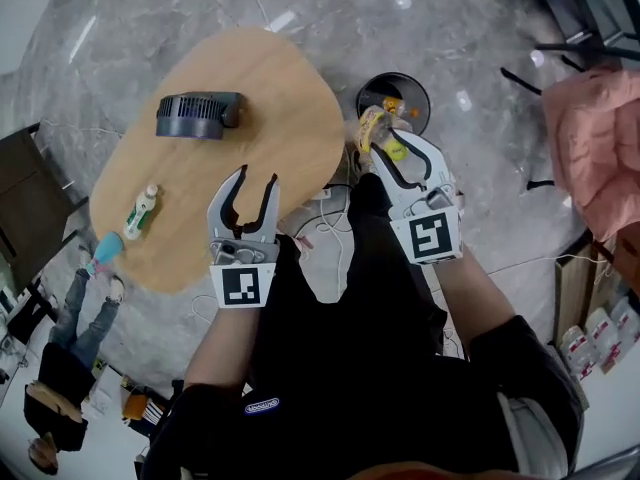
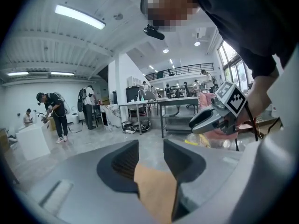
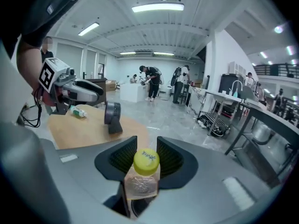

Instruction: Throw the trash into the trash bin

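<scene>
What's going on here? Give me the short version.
A person is clearing trash with a handheld gripper in each hand. The right gripper has its fingers shut on a yellow-capped plastic bottle and holds it close to the black trash bin on the floor, not yet dropped. The left gripper is open and empty over the edge of the wooden table. A small fan and a green-labelled bottle are on the table.

Yellow, tan, grey
Clear bottle [image 3: 141,183] with yellow cap [image 3: 146,161]; tan wood table [image 1: 270,88]; black trash bin [image 1: 422,96]; dark grey fan [image 1: 198,115]; grey left gripper [image 1: 256,178] and right gripper [image 1: 388,138] (black-and-white square markers [image 1: 246,286]).
</scene>
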Demonstrator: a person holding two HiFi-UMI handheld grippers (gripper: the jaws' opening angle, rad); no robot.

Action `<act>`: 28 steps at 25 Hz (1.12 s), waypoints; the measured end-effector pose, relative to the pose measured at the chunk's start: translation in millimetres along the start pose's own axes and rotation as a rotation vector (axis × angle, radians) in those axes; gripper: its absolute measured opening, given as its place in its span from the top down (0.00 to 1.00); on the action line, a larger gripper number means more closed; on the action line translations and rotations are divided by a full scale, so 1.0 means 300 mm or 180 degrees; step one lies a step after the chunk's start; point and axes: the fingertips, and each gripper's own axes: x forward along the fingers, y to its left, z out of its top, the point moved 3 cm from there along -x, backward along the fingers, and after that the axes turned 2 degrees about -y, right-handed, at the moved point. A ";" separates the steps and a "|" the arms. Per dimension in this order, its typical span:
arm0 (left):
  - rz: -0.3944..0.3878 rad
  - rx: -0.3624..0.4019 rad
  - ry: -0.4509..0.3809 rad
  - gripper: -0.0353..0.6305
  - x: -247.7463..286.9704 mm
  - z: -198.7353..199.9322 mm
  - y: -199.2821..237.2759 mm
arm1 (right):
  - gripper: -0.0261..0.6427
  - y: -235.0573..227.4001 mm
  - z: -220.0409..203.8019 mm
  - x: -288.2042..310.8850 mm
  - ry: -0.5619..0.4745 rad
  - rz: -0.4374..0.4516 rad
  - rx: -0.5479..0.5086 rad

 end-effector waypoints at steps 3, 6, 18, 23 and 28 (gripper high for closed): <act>-0.0156 -0.0021 0.0059 0.70 0.100 -0.009 -0.065 | 0.72 -0.090 -0.117 -0.014 0.0107 -0.0167 0.0185; -0.0405 0.0139 0.0186 0.70 0.199 -0.027 -0.136 | 0.72 -0.163 -0.245 -0.012 0.0231 -0.0277 0.0367; -0.0864 0.0474 0.0443 0.69 0.404 -0.104 -0.263 | 0.72 -0.270 -0.732 0.270 0.0633 -0.0232 0.0738; -0.0852 0.0364 0.0548 0.69 0.389 -0.190 -0.283 | 0.72 -0.191 -0.888 0.388 0.0859 0.0054 0.0518; -0.0768 0.0194 0.0704 0.69 0.339 -0.260 -0.298 | 0.72 -0.117 -1.024 0.454 0.1029 0.0273 0.0479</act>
